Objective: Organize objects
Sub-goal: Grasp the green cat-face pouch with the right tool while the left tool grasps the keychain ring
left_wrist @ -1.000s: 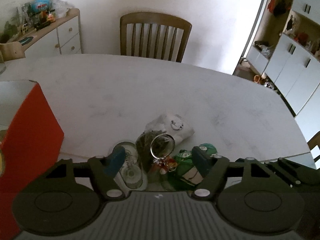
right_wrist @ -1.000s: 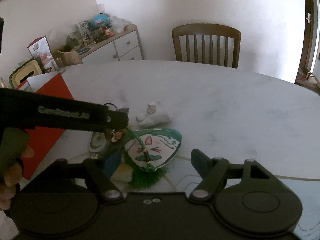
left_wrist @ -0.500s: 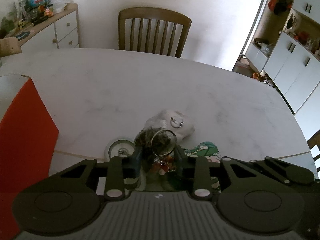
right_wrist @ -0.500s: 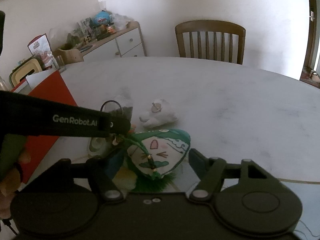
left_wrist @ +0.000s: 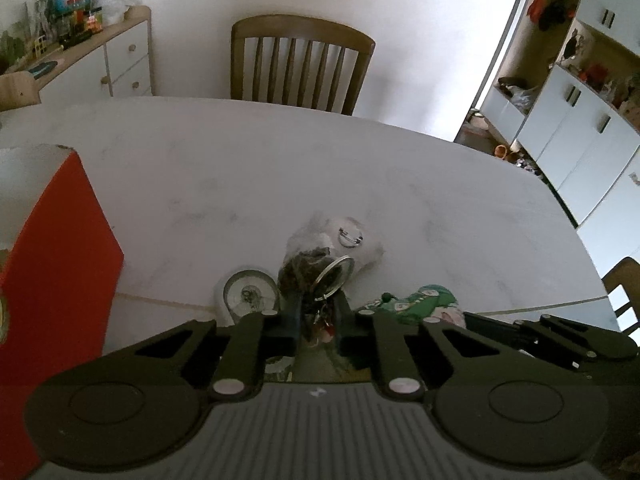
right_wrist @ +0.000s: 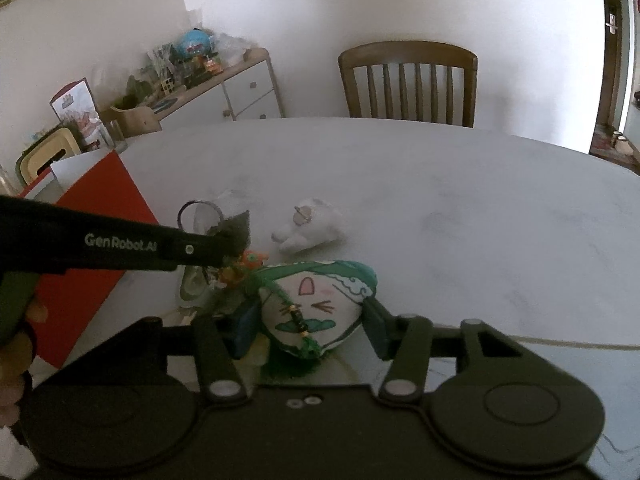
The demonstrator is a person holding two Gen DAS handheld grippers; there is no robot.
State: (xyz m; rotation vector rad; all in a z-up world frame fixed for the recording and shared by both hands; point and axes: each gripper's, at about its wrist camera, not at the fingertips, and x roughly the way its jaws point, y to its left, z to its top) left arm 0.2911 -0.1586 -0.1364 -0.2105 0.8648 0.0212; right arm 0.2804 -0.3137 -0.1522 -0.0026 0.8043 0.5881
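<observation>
My left gripper is shut on a keychain with a metal ring and small orange charms, and holds it just above the table; it also shows in the right wrist view. My right gripper is half closed around a green and white cat-face pouch, whether the pads touch it is unclear. The pouch also shows in the left wrist view. A white plush with a pin lies beyond. A clear bag of dark dried stuff and a round tin lie by the keychain.
An open red box stands at the left of the white marble table. A wooden chair stands at the far side. A sideboard with toys is at the back left, white cabinets at the right.
My left gripper has closed on the keychain and lifted it slightly. My right gripper's fingers have moved in around the cat-face pouch.
</observation>
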